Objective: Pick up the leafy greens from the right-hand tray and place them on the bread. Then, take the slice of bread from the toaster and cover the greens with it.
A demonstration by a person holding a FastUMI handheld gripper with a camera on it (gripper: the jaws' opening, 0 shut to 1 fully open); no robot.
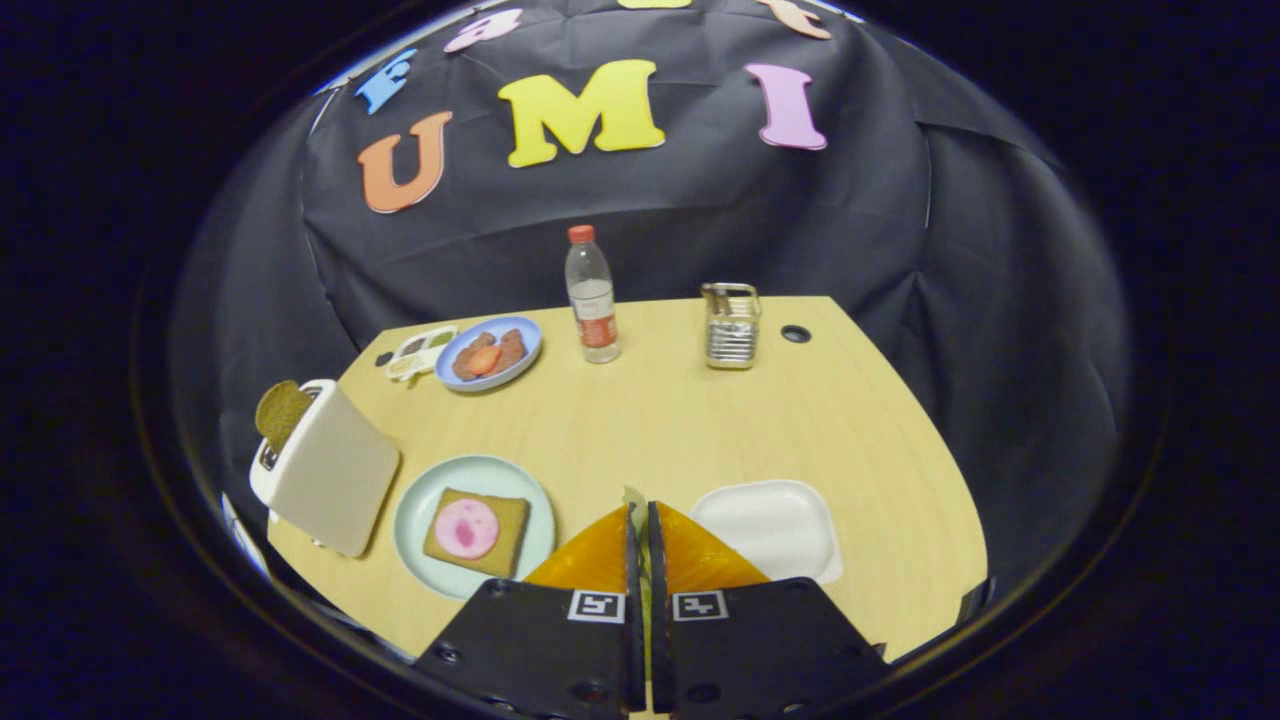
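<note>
Your gripper pinches a sliver of leafy greens between nearly closed fingers. It hangs between the bread plate, left, and the white tray, right.

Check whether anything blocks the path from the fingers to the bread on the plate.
Nothing visible does. The gripper, shut on a thin bit of greens, sits just right of the bread on its plate.

No text can be read: the bottle bears a red-and-white label too small to make out, and the gripper, its fingers closed on a thin green leaf, carries two square black-and-white markers.
</note>
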